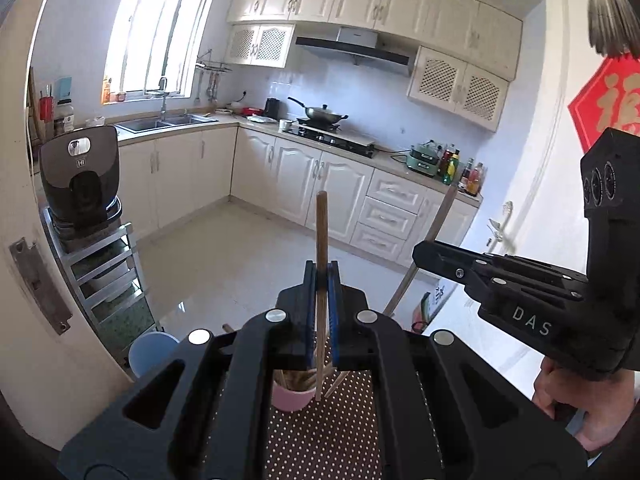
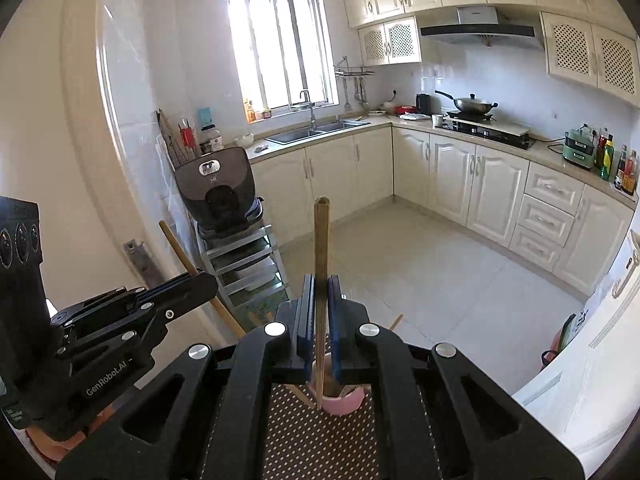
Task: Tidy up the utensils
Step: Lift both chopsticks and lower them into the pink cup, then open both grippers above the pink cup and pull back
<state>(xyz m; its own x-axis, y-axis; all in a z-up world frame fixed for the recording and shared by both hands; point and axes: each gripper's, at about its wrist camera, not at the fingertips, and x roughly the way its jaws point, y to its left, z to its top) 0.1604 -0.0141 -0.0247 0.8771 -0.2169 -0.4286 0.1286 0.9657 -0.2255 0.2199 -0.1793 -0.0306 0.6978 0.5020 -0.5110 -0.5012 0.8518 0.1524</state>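
My left gripper is shut on a wooden chopstick that stands upright, its lower tip beside the pink cup. The cup holds several more chopsticks and stands on a brown dotted mat. In the left wrist view, my right gripper comes in from the right with a slanted chopstick in its jaws. The right wrist view shows that gripper shut on its upright chopstick above the pink cup. My left gripper shows at the left there, holding its chopstick.
A light blue cup sits left of the mat. A dark appliance stands on a metal rack at the left. A white door lies to the right. A hand holds the right gripper's grip. Kitchen counters stand far behind.
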